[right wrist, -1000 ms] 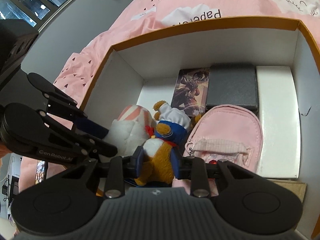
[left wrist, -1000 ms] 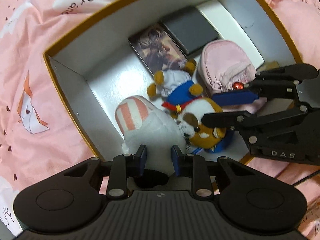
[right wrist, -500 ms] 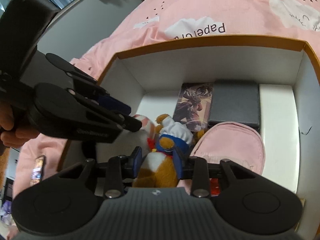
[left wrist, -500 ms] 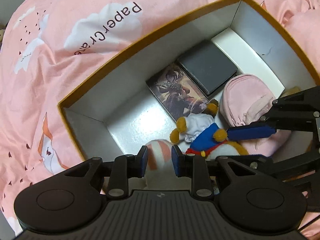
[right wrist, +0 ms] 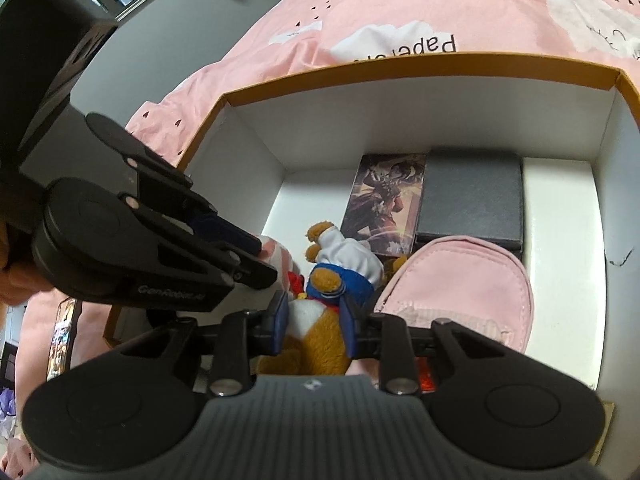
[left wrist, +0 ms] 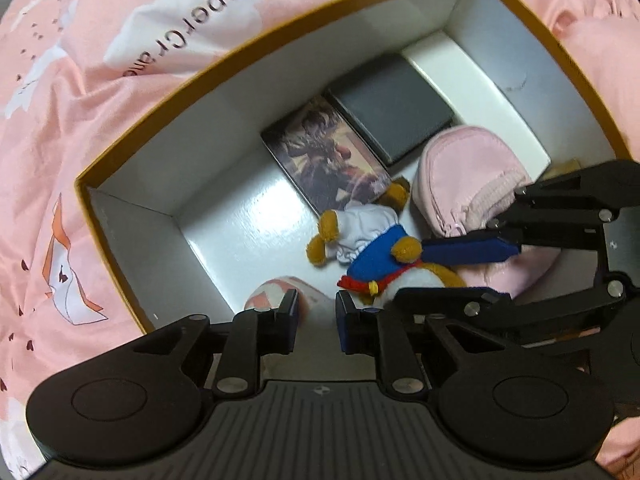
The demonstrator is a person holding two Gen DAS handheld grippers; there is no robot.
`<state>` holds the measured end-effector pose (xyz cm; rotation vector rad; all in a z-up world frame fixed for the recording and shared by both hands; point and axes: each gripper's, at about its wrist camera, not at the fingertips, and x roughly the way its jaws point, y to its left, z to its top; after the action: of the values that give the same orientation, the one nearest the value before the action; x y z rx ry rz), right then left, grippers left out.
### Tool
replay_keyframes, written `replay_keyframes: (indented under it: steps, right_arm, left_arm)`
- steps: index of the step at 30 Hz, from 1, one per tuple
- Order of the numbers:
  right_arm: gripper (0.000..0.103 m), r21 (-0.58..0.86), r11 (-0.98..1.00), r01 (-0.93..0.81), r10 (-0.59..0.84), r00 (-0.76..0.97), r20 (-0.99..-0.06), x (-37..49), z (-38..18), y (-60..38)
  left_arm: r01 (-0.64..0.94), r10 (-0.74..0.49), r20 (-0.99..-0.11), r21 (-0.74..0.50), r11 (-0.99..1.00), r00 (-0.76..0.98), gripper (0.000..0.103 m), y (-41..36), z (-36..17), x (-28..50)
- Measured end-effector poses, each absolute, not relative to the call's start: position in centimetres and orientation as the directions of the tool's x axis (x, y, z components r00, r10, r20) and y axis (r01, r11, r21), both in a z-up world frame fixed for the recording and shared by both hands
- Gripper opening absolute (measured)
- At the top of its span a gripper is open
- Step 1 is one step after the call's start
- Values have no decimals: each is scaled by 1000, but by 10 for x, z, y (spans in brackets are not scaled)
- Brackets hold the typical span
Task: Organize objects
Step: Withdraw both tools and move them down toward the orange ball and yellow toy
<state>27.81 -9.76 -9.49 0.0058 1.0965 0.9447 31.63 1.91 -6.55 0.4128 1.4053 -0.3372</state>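
The right gripper (right wrist: 314, 330) clamps the plush dog (right wrist: 320, 336) inside the box (right wrist: 400, 70) (left gripper (left wrist: 316, 322) empty, parted); next, release it.

"PaperCrane" on pink bedsheet (left wrist: 80, 128); "GenRobot.AI" on left gripper (right wrist: 256, 260)
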Motion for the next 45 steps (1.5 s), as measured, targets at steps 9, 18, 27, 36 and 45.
replay_keyframes:
  steps: [9,18,27,36,45]
  right_arm:
    - [40,336,663,-670,672,334,-661,226,-36,-138]
    - [40,354,742,-570,616,369,-696,152,-36,-193]
    - [40,396,770,-501,551,208,-808,107,-85,-210]
    - [40,427,780,-457,530,121,-839,96,-111,-216]
    - [40,452,780,-432,529,71,-846,103,-123,-214]
  left_arm:
    - [456,-215,-836,47,889,505,21,30,16,228]
    - [412,-357,-804,-155,898,476,21,37,3,135]
    - [376,-300,-893,-165,912,335,40,37,-59,90]
    - [420,-228,-909,-66,905,350,58,20,-83,64]
    - [424,-208,-924,-56,904,321,55,17,-112,70]
